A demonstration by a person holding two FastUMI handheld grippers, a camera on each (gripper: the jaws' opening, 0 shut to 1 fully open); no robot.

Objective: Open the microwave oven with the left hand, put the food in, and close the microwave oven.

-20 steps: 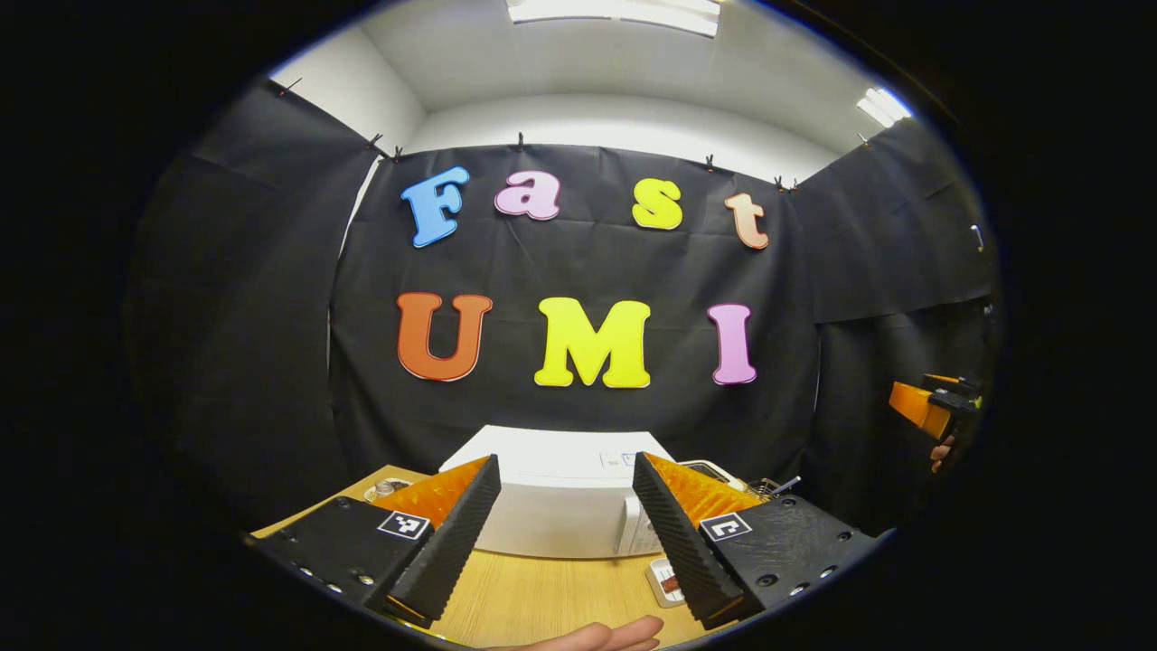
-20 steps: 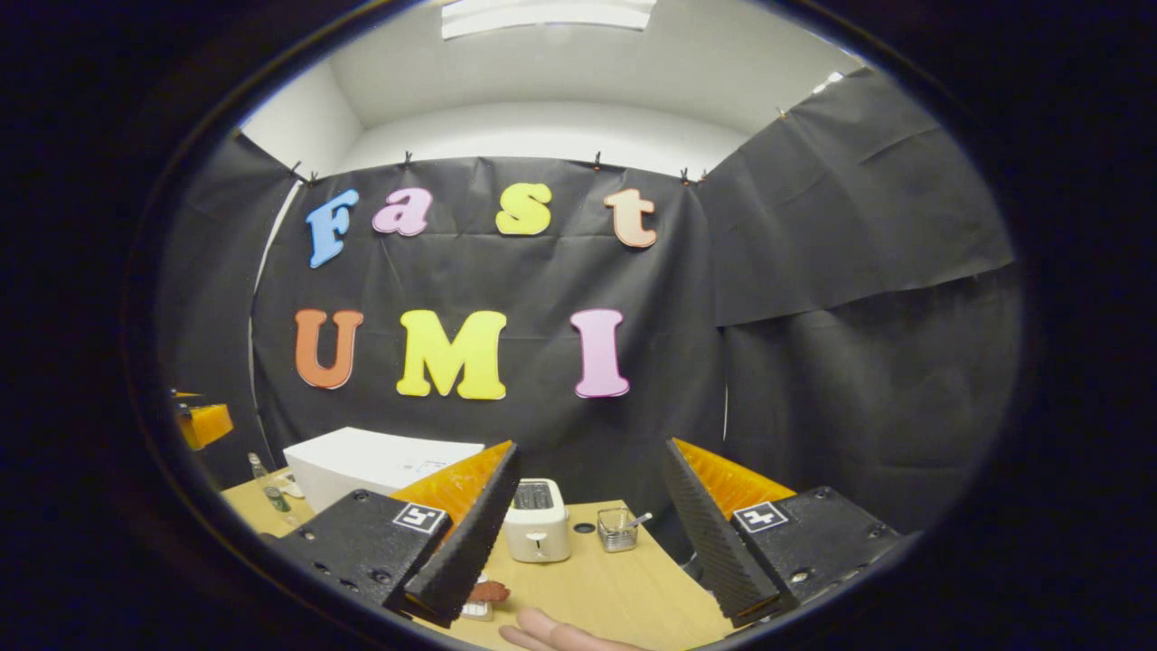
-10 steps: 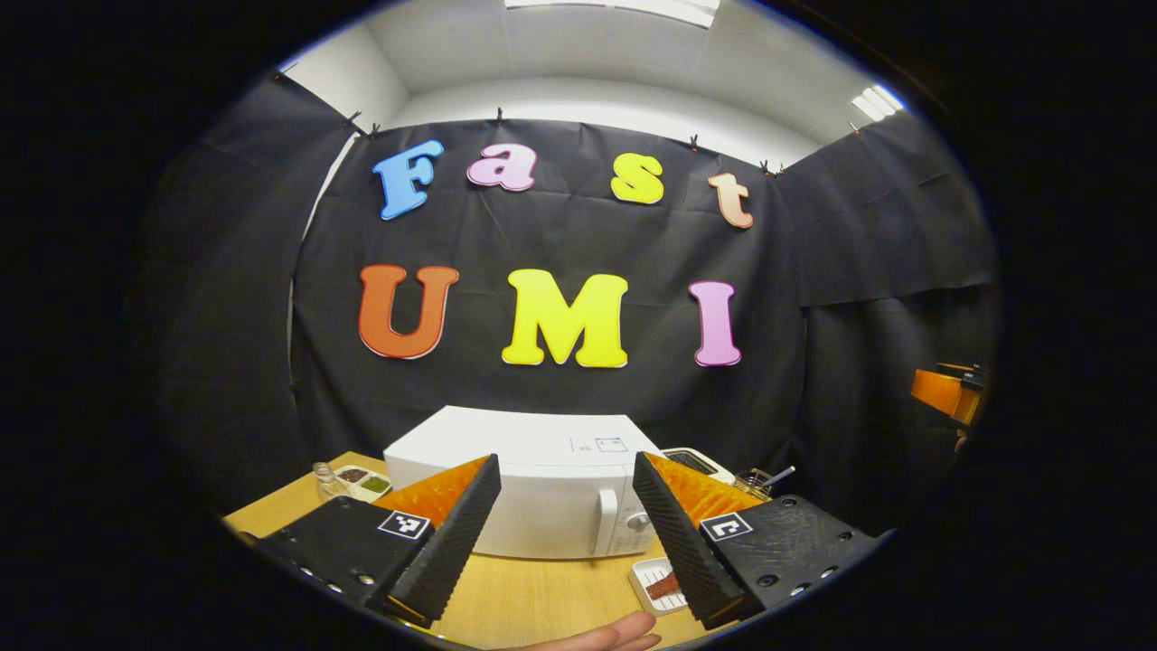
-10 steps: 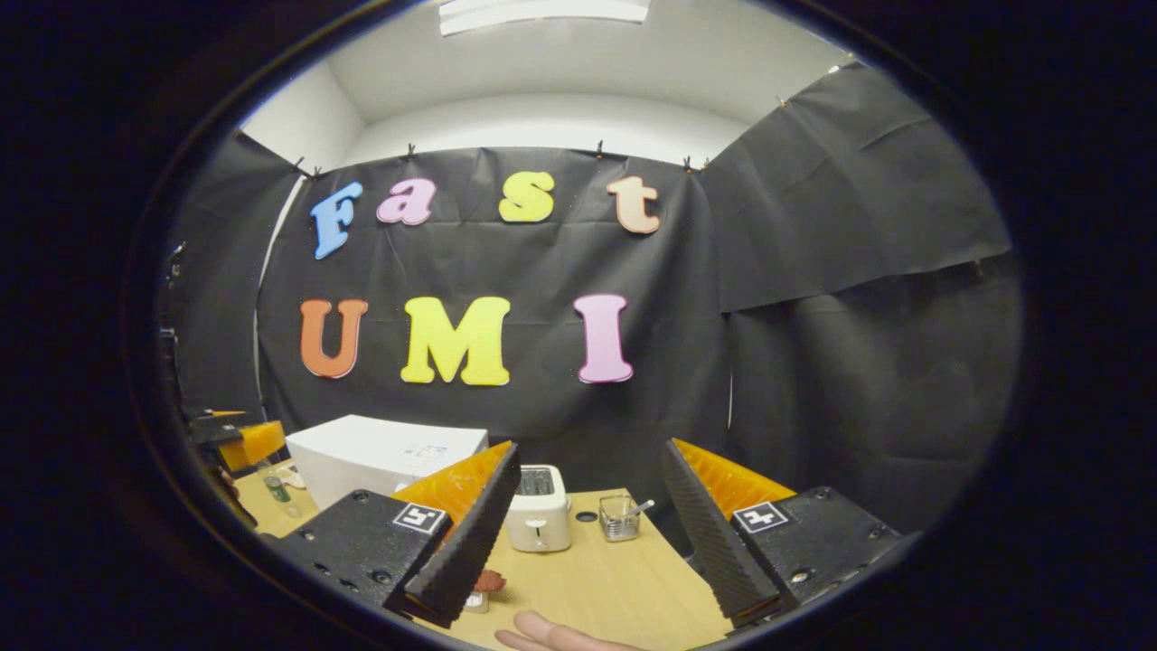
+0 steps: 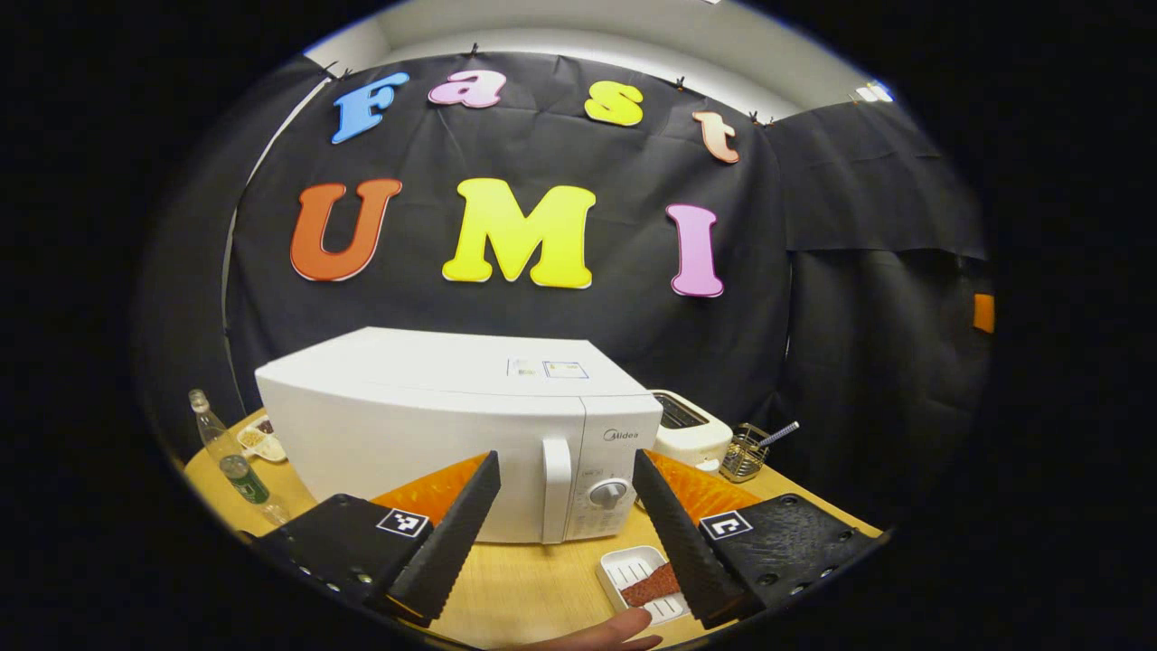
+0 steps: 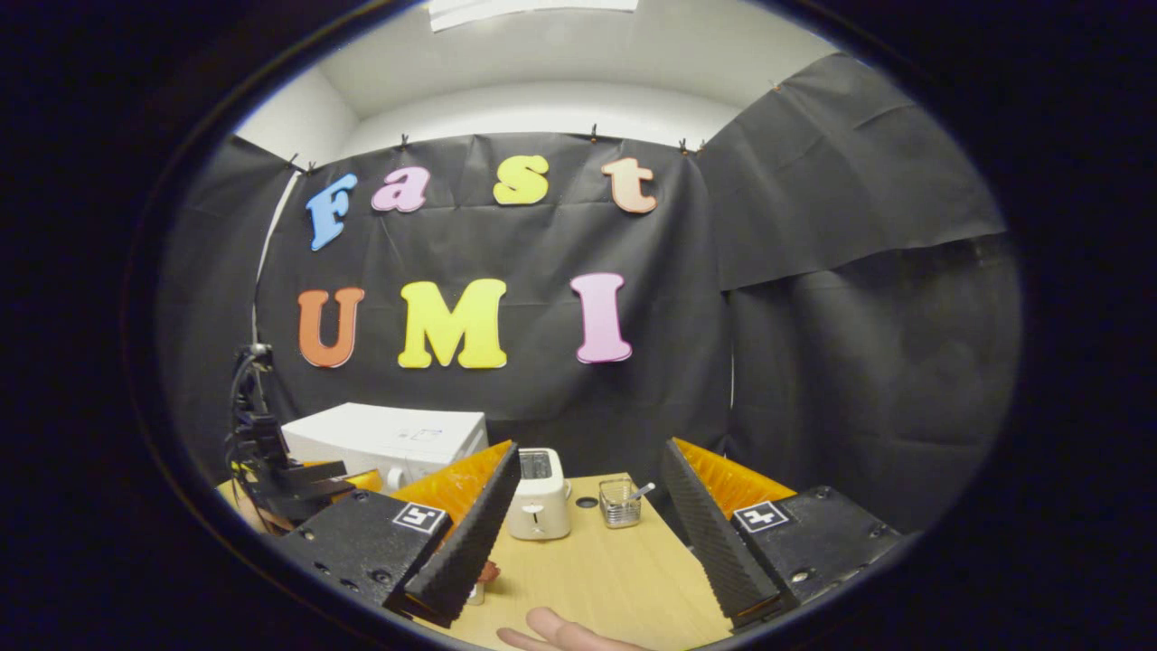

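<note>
The white microwave (image 5: 434, 425) stands shut on the wooden table (image 5: 524, 588), with its door handle (image 5: 556, 488) and dial (image 5: 607, 493) right of centre. My left gripper (image 5: 565, 461) is open and empty, a short way in front of the handle. A white tray with reddish-brown food (image 5: 644, 583) lies on the table beside this gripper's right finger (image 5: 687, 551). In the right gripper view, my right gripper (image 6: 589, 448) is open and empty above the table (image 6: 597, 579). There the microwave (image 6: 389, 434) is at the left, with the left gripper (image 6: 289, 479) in front of it.
A white toaster (image 5: 689, 427) and a wire basket with a spoon (image 5: 746, 452) stand right of the microwave. Two bottles (image 5: 242, 475) and a small dish (image 5: 258, 441) are at its left. A person's finger (image 6: 551, 628) shows at the bottom edge.
The left gripper has moved in towards the microwave and tipped down, so the oven looms much larger. The right gripper has barely shifted; the left gripper has come into its view.
</note>
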